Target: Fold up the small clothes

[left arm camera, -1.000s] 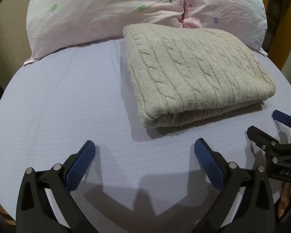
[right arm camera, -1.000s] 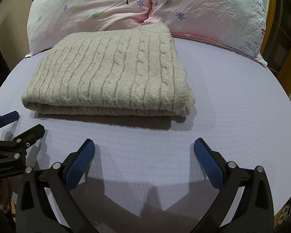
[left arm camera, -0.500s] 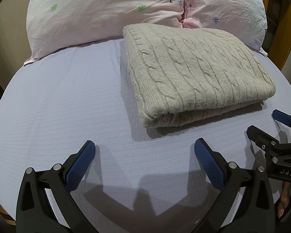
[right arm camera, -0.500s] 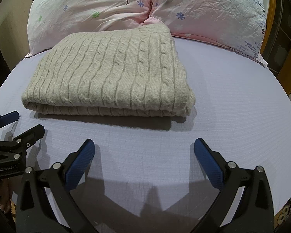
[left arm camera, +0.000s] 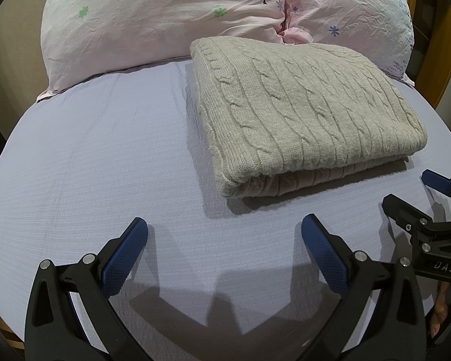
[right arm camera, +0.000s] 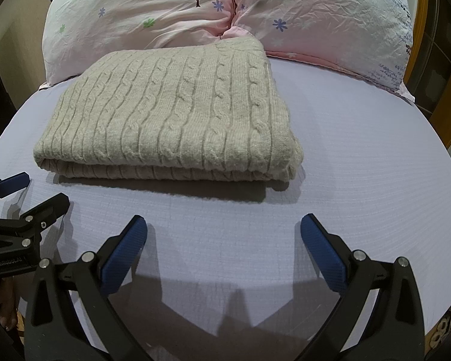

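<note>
While spread wide and grasping nothing, left tool [left arm camera: 224, 234] hovers low over lavender bed sheet [left arm camera: 105, 165], just short of folded cable-knit sweater [left arm camera: 300, 114]. Right tool [right arm camera: 224, 234] likewise released, blue pads [right arm camera: 323, 249] apart, positioned beside left tool, near the sweater's folded front edge. Sweater [right arm camera: 171, 111]: beige, folded into a flat rectangular stack, resting on sheet with far edge touching pink floral pillows [right arm camera: 195, 6]. Both tools clear of the knit, no contact. Wooden bed frame [left arm camera: 448, 45] visible at right margin.
</note>
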### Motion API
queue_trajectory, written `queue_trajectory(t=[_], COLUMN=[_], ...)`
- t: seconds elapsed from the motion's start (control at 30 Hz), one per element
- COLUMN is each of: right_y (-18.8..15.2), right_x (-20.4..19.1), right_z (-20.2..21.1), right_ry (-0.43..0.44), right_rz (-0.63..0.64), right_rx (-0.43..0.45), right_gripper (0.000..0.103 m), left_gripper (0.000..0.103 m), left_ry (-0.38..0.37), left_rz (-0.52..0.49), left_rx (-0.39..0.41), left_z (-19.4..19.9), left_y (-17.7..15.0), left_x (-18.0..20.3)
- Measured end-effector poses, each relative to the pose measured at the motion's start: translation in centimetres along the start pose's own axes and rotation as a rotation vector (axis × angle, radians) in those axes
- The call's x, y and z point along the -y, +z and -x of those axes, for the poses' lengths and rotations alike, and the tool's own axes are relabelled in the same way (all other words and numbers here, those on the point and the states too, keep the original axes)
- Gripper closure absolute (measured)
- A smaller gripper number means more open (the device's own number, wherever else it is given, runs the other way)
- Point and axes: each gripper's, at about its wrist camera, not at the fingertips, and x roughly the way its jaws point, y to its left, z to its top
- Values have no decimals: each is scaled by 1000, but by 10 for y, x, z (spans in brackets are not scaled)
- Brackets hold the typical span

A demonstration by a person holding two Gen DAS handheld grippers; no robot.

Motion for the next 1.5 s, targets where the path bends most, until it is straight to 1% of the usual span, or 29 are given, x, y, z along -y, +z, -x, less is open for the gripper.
queue_trajectory(t=[0.6, 0.93, 1.5], right_y=[0, 0, -1], right_x=[0, -1, -1], right_z=[0, 0, 0], right_ry=[0, -1, -2], right_rz=[0, -2, -4], right_rx=[0, 1, 2], right_gripper=[2, 2, 2], left_gripper=[1, 1, 1], left_ry=[-2, -6, -3], left_rz=[-1, -2, 0], left_rx=[-1, -36, -38], left_z=[0, -1, -1], left_y=[0, 3, 4], left_x=[0, 1, 1])
